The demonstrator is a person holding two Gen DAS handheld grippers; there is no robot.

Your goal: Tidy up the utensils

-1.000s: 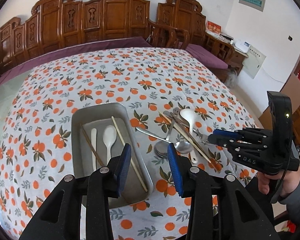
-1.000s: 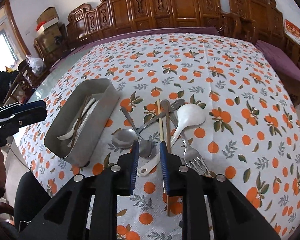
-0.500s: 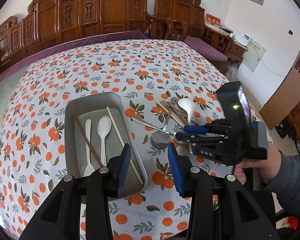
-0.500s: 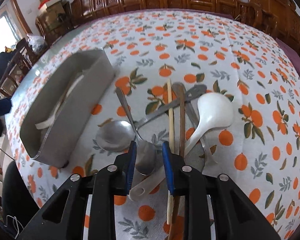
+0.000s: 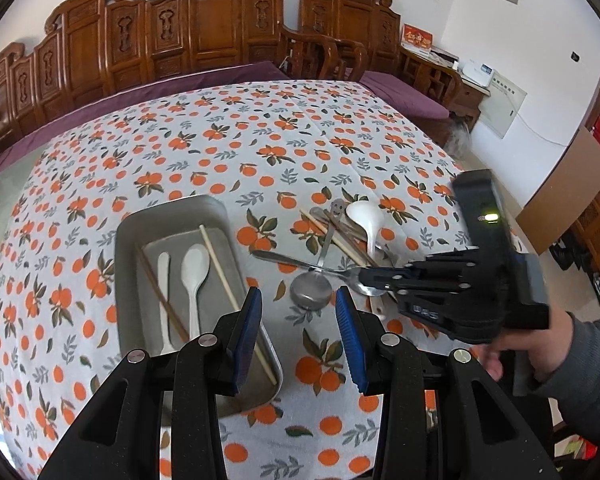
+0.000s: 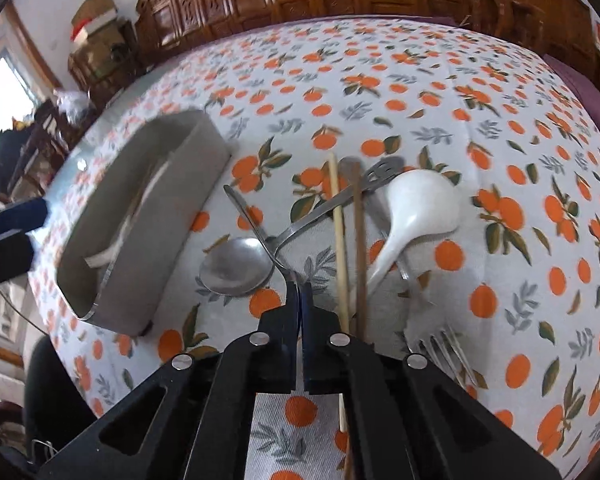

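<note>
A steel tray [image 5: 129,240] on the orange-print cloth holds two white spoons [image 5: 194,276] and two chopsticks [image 5: 228,292]. To its right lies a loose pile: a big metal spoon [image 6: 236,266], a white ceramic spoon [image 6: 420,208], two chopsticks [image 6: 340,240] and a fork [image 6: 446,350]. My right gripper [image 6: 299,292] is shut on the bowl end of a small metal spoon [image 6: 256,228], whose handle points away across the pile. My left gripper [image 5: 298,332] hangs open over the cloth by the tray's near right corner, holding nothing.
Carved wooden chairs and a bench ring the far side of the table. A hand in a grey sleeve [image 5: 572,360] carries the right gripper at the table's right edge. The tray's tall side wall [image 6: 156,240] stands just left of the pile.
My right gripper came down onto the pile and shut on the small metal spoon's bowl. The left gripper stayed about where it was, still open.
</note>
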